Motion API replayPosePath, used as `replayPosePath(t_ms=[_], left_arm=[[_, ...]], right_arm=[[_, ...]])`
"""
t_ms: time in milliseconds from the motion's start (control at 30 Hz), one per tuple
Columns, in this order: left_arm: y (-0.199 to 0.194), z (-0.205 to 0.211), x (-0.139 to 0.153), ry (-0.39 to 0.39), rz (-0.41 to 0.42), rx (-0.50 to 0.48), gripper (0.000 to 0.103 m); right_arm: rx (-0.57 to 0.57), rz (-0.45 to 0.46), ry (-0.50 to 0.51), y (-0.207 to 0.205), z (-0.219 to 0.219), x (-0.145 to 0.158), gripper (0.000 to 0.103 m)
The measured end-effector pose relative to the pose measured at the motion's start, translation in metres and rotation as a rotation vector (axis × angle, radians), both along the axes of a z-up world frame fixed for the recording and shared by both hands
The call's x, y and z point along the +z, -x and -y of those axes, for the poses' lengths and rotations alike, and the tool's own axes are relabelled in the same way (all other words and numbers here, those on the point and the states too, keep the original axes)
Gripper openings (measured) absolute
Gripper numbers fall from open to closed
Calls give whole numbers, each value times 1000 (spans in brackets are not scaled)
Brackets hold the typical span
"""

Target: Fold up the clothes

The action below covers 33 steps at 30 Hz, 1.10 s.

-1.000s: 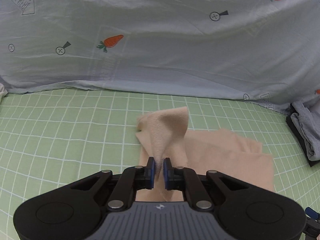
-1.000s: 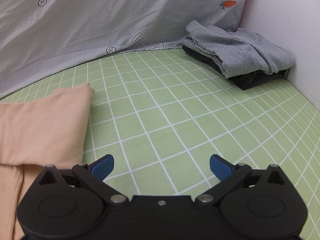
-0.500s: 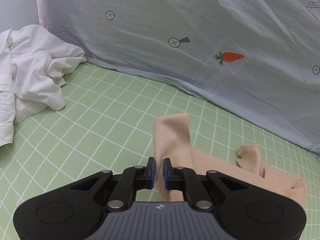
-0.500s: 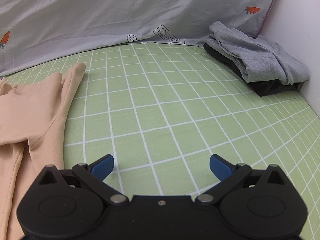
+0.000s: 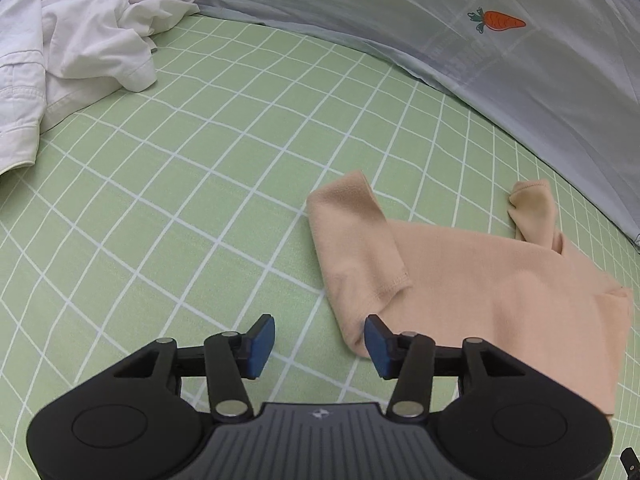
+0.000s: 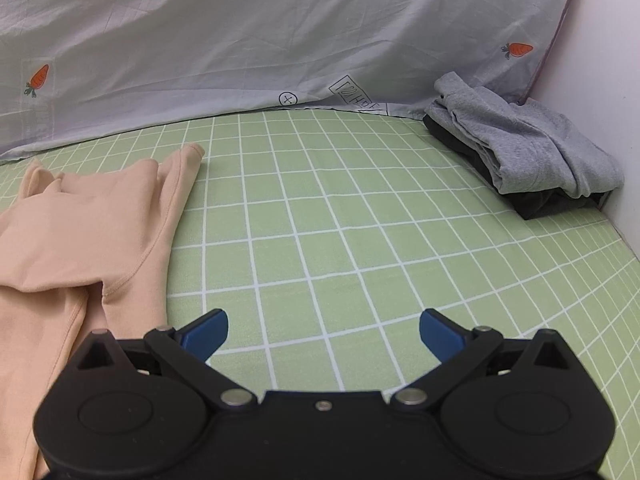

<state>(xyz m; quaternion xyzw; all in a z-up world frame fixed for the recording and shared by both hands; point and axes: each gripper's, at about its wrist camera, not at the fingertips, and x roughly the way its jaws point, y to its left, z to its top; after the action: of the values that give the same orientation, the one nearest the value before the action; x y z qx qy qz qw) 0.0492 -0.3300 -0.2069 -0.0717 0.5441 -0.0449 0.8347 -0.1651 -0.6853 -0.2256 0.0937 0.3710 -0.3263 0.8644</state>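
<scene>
Both grippers are spread and hold nothing: the left gripper (image 5: 319,340) beside the peach top (image 5: 480,280), one sleeve (image 5: 356,248) laid over its body mid-bed. White clothes (image 5: 72,52) lie crumpled; grey stack (image 6: 528,148) sits folded by the right gripper's (image 6: 323,330) far corner.

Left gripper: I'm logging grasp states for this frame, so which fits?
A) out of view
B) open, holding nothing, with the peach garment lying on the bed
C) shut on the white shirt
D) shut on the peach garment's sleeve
B: the left gripper has its blue pads spread with green checked sheet showing between them, and the peach garment lies flat beside it.
</scene>
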Motion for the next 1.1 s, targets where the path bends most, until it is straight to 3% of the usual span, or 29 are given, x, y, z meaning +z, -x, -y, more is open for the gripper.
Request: replayPosePath(t_ms=[100,200,467,633,833,900,1033,1100], left_arm=[[30,2,7,6,-7,-61,62],[68,12,8,6,-23,-157,64],[142,44,-8,-83,-70,-464,65],[168,39,-12,-120,-82,-527,67],[185,24,-17,-117,-115,-534,72],[188,21,-18,-117,-117,-533,74],[193,17,-19,-129,-119,-538,77],[195,14,-20,-138,-123,-534,83]], right_arm=[[17,24,-36,13,-9,6,103],[38,31,-69,26,-25,5,103],[85,-3,-132,63,-64,-8,103],[63,-25,-197,95,-76,-16,99],[6,-14,-237,122,-83,-20,77],[20,-5,-244,125,-88,-18,58],[49,12,-256,129,-97,-14,48],[63,21,-262,131,-101,-13,27]])
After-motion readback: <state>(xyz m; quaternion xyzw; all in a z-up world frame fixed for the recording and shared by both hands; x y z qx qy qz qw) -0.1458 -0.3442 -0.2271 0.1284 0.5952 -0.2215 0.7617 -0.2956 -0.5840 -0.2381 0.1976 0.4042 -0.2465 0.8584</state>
